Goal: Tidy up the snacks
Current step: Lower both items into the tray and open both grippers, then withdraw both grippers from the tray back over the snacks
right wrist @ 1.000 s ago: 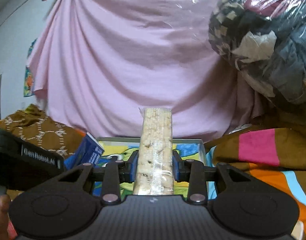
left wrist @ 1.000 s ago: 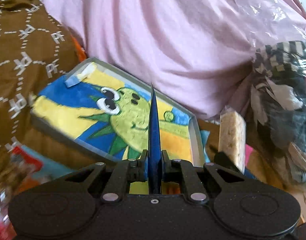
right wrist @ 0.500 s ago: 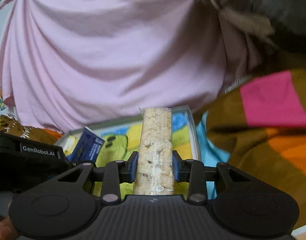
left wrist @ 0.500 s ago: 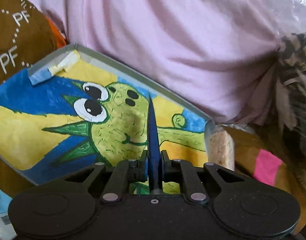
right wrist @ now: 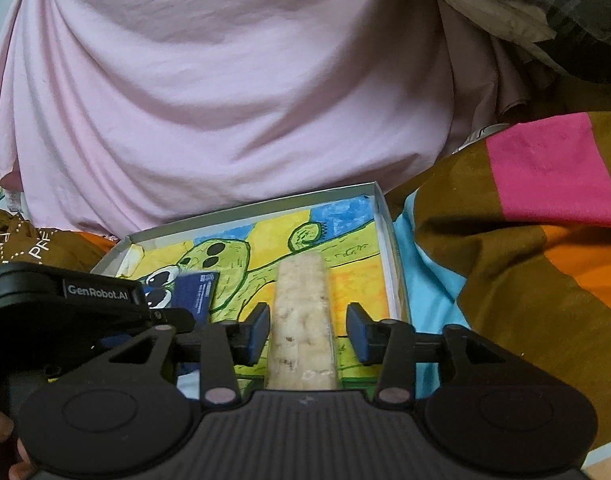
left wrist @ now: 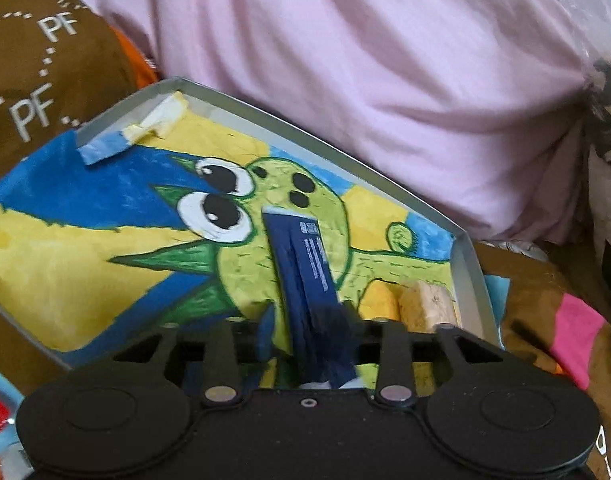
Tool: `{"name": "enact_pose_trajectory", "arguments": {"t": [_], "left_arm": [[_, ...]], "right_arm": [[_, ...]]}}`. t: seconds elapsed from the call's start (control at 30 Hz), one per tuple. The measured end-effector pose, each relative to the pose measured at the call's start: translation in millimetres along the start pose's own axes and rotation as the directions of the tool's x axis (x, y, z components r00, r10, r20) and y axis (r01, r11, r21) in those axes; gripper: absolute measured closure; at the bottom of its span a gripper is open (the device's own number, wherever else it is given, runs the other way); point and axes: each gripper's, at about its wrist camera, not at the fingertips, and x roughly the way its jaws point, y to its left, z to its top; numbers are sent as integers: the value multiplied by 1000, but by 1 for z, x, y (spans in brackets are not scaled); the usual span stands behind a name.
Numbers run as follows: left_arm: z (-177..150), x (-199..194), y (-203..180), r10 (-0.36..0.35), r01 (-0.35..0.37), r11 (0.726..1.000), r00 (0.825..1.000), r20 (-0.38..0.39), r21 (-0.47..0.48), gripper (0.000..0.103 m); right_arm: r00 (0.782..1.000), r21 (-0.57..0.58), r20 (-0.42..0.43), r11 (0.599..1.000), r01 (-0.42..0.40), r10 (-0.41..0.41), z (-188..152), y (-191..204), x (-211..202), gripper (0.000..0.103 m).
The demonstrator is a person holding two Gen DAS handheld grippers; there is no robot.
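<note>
1. This looks like a lived-in room of a home, likely a bedroom or sitting corner, not a workplace.
2. Ahead of both claws a pink cloth (right wrist: pixel 241 92) hangs in loose folds, draped like a sheet or curtain.
3. Right of the right claw lies a striped blanket (right wrist: pixel 545 208) in brown, pink, orange and light blue.
4. Left of the left claw sits brown fabric printed with "PF" (left wrist: pixel 37 64).
5. Just ahead of the claws a shallow grey tray (left wrist: pixel 313 132) is lined with a hand-coloured cartoon drawing (left wrist: pixel 105 240).
6. Up to the right, clothing is bundled in clear plastic (right wrist: pixel 545 8).
</note>
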Motion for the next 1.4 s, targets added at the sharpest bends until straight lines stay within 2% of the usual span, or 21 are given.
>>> {"name": "enact_pose_trajectory", "arguments": {"t": [0.03, 0.1, 0.2, 0.37, 0.4, 0.5, 0.87, 1.0, 1.17, 1.4], "left_arm": [[1, -3, 2, 5, -5, 1000, 1000, 6, -5, 51], [2, -9, 5, 19, -19, 1000, 1000, 25, -4, 36], [3, -21, 7, 39, -39, 999, 998, 57, 10, 22], [4, -46, 7, 55, -59, 998, 993, 100, 38, 2], [4, -51, 5, 57, -63, 997, 992, 112, 48, 1], [4, -69, 1, 53, -65, 994, 989, 137, 87, 1], [-15, -147, -10, 53, -97, 976, 974, 222, 193, 1], [-24, -176, -9, 25, -76, 974, 972, 235, 214, 1], [-40, -209, -6, 33, -97, 962, 970, 243, 257, 1], [-65, -246, 8, 65, -138, 948, 966, 251, 286, 1]], "right_arm": [[1000, -8, 0, 1000, 1, -1, 0, 2, 0, 49], [1000, -22, 6, 1000, 5, -5, 0, 5, -4, 38], [1000, -43, 30, 999, 9, -8, 1, 10, -11, 26], [997, -55, 78, 998, 13, -8, 7, 16, -30, 12], [996, -56, 88, 998, 16, -11, 8, 17, -34, 8], [992, -55, 122, 998, 24, -18, 11, 19, -53, 0], [972, -74, 223, 992, 98, -80, 13, 32, -126, 0], [967, -64, 236, 992, 109, -92, 7, 34, -154, 0], [951, -48, 256, 980, 193, -175, -2, 42, -190, 0], [955, -49, 225, 977, 208, -192, -22, 53, -226, 0]]}}
